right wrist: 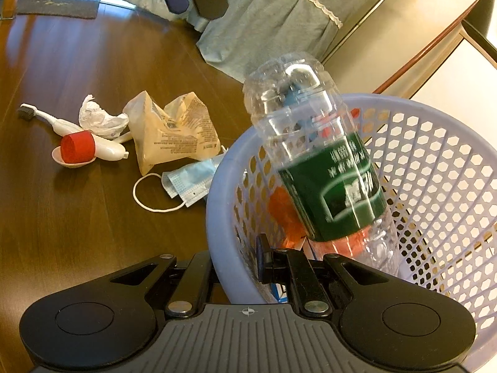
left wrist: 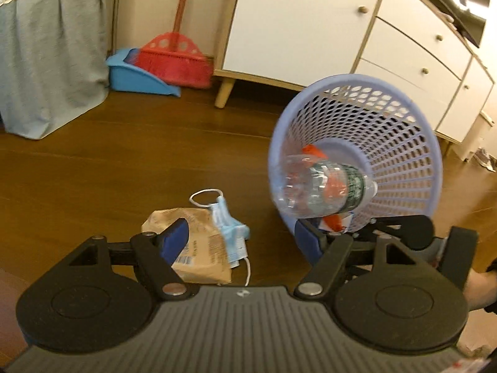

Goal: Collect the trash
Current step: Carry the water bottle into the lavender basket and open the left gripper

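A clear plastic bottle (left wrist: 320, 183) with a green label hangs blurred, neck down, in the mouth of the tilted lilac mesh basket (left wrist: 388, 143). No finger touches it. My left gripper (left wrist: 240, 242) is open wide just left of the basket, above a brown paper bag (left wrist: 198, 236) and a blue face mask (left wrist: 231, 228). In the right wrist view, my right gripper (right wrist: 233, 262) is shut on the basket (right wrist: 435, 155) wall, one finger outside and one inside. Orange scraps (right wrist: 282, 214) lie inside the basket under the bottle (right wrist: 320, 161).
On the wooden floor lie a crumpled tissue (right wrist: 99, 118), a white toothbrush (right wrist: 46, 118) and a red cap on a spoon (right wrist: 77, 147). A red broom (left wrist: 177, 52), a blue dustpan (left wrist: 136, 74), a white cabinet (left wrist: 295, 25) and a bed skirt (left wrist: 46, 46) stand behind.
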Motion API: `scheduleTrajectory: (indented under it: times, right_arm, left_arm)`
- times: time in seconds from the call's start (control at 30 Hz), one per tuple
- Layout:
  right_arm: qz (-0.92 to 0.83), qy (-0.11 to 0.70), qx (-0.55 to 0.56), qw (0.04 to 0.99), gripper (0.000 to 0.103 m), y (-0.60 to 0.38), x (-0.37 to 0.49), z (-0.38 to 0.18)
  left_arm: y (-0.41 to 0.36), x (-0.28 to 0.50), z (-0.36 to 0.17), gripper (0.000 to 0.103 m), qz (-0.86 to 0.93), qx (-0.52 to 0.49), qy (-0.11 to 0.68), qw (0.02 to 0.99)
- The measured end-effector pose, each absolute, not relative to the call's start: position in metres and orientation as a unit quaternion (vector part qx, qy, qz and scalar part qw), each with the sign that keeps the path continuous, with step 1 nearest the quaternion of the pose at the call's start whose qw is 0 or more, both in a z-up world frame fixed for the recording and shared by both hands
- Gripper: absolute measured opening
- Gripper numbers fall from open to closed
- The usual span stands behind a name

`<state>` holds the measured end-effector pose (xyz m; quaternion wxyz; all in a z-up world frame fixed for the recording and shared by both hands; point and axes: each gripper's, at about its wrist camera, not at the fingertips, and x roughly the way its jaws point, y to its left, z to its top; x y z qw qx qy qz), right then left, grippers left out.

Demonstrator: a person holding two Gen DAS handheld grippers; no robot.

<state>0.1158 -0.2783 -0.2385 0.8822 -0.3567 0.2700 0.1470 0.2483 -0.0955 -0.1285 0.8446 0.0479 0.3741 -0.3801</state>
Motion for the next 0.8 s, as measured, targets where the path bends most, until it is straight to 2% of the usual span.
scheduleTrajectory:
  times: [0.5,0.8]
  right_arm:
    - [0.146,0.270,-0.351,0.885,0.006,-0.284,0.112,-0.236]
    - [0.144,0.269,-0.340,0.890,0.006,-0.288,0.112,-0.231]
  left_arm:
    - [-0.145,0.234,-0.123,0.071,-0.397,0.081,0.350,0.844]
    - [-0.082,0.244,-0.144,0.071,-0.314,0.097,0.371,0.869]
